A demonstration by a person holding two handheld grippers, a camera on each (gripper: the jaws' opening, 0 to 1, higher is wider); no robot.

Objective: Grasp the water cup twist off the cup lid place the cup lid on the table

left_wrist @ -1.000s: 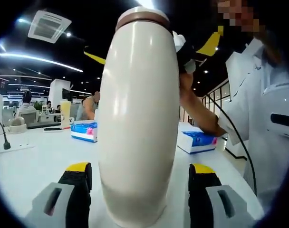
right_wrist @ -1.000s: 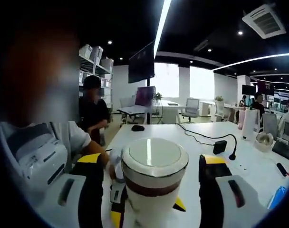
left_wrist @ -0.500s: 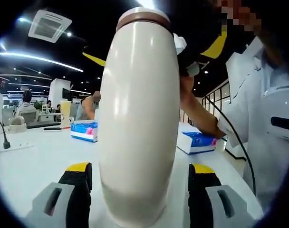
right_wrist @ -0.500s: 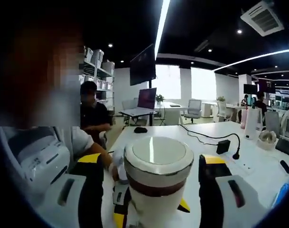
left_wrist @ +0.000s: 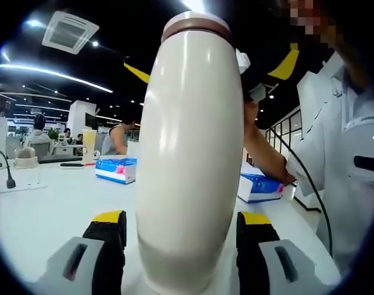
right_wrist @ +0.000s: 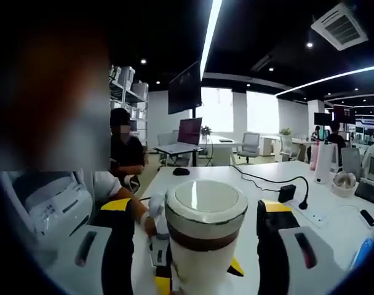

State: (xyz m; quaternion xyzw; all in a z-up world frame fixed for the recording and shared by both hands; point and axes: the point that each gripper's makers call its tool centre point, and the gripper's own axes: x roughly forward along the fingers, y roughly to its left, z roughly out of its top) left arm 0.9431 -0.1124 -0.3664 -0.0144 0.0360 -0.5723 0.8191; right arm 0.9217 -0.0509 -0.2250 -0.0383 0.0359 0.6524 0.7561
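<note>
A: While the cup lid (right_wrist: 206, 203) is on the water cup (left_wrist: 193, 160), what's different from a second ago?

B: Not much. In the right gripper view the lid sits a bit higher between the jaws and looks slightly tipped, and more of the brown band under it shows. In the left gripper view the cup has slid a little right in frame and the desk (left_wrist: 45, 209) background has shifted too, so that's mostly hand motion. No gap at the lid seam in either view.

A: So twist in progress or not started?

B: My read: grip is set, twist is just starting or about to. Lid's not off, nothing placed on the desk yet.

A: Left gripper (left_wrist: 181, 239)?

B: Jaws wide apart, one each side of the cup's lower body. The yellow-tipped pads sit right at the cup wall, and the cup looks lifted off the desk, so I'd call it clamped on the cup body. Actual contact line is hidden by the cup's bulge.

A: Right gripper (right_wrist: 196, 230)?

B: Jaws flank the cup top, one each side of the lid and brown band. There's visible space on both sides, more on the right. Can't tell if it's biting the lid or just parked around it.

A: Anything nearby?

B: Blue boxes (left_wrist: 116, 169) on the desk behind the cup, well apart from it. Person's hand (left_wrist: 251, 117) shows behind the cup top.
</note>
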